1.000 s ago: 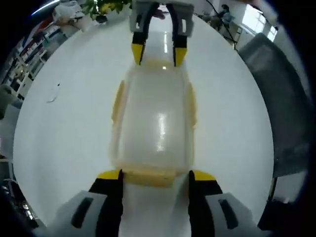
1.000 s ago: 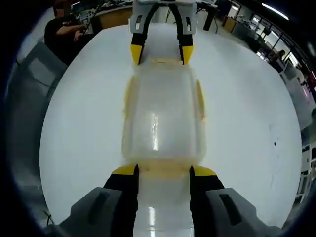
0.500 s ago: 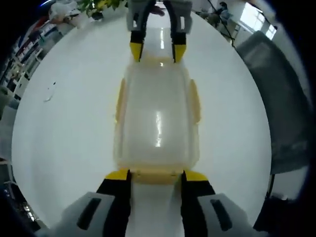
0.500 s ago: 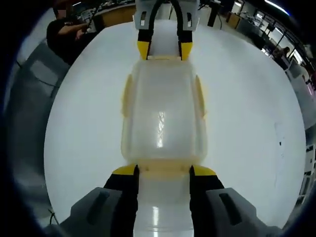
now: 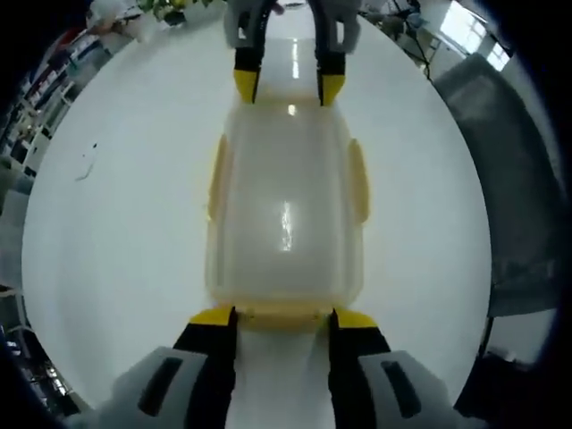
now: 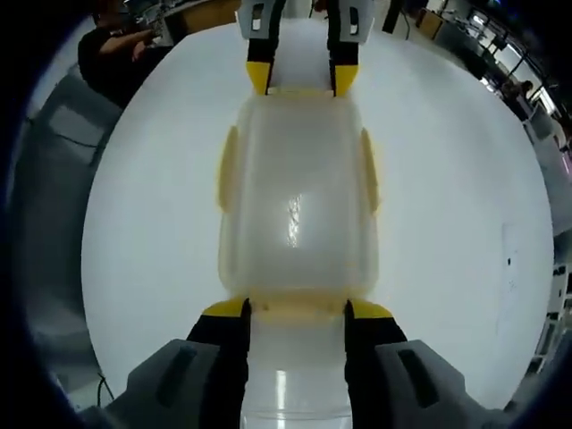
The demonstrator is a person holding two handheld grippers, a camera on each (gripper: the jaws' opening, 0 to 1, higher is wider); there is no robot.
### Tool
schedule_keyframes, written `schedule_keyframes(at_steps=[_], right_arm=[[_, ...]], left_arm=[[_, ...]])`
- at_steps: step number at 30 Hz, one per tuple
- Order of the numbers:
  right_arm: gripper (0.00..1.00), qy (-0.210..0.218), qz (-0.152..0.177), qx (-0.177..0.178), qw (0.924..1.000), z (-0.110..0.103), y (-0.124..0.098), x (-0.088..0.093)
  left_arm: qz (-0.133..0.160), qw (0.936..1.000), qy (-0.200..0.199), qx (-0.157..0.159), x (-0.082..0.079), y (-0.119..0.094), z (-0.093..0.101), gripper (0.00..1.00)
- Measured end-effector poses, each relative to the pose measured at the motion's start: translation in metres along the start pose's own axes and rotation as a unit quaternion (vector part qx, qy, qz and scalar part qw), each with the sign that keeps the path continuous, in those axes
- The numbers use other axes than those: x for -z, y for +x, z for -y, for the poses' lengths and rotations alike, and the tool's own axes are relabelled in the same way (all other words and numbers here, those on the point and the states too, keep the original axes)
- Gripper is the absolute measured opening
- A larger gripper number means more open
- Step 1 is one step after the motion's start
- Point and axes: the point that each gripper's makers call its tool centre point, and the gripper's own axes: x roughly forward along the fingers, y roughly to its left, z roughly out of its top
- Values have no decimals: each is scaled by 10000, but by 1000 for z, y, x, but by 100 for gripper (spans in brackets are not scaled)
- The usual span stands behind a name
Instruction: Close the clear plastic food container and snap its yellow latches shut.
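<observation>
A clear plastic food container (image 5: 286, 206) with its lid on lies lengthwise on the white table (image 5: 116, 268). Yellow latches sit on its long sides (image 5: 217, 174) and at the near end (image 5: 281, 315). My left gripper (image 5: 283, 318) is open, its yellow tips flanking that end latch. My right gripper (image 5: 288, 87) meets the far end. In the right gripper view the container (image 6: 299, 197) runs away from my open right gripper (image 6: 297, 310), whose tips flank the near yellow latch (image 6: 295, 308). The left gripper (image 6: 301, 78) stands at the opposite end.
A grey chair (image 5: 500, 179) stands past the table's right edge in the left gripper view, with a plant (image 5: 170, 7) at the far rim. In the right gripper view a seated person (image 6: 112, 54) and another chair (image 6: 54, 152) are beyond the table's left edge.
The left gripper's jaws have narrowed a little around the end latch. Both cameras have shifted, so the container looks larger and the opposite gripper sits higher in each view.
</observation>
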Motion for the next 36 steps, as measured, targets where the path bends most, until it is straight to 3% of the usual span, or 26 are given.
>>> schedule_keyframes(at_steps=[14,24,32,36], right_arm=[[39,31,-322,-35,9995,4,2,-1],[38,21,-235,-59,9997,10,4,-1],[38,14,-85,-8,10000,6,2,1],[37,-53,-34,-52,10000,8,2,1]], left_arm=[[-139,9999,18,28,2,1,-1,35],[-98,9999,-51,13,3,1,-1,36],[-221,9997,-133,-40,2,1,-1,35],[-440,9988,-196,-84,2,2,-1,35]])
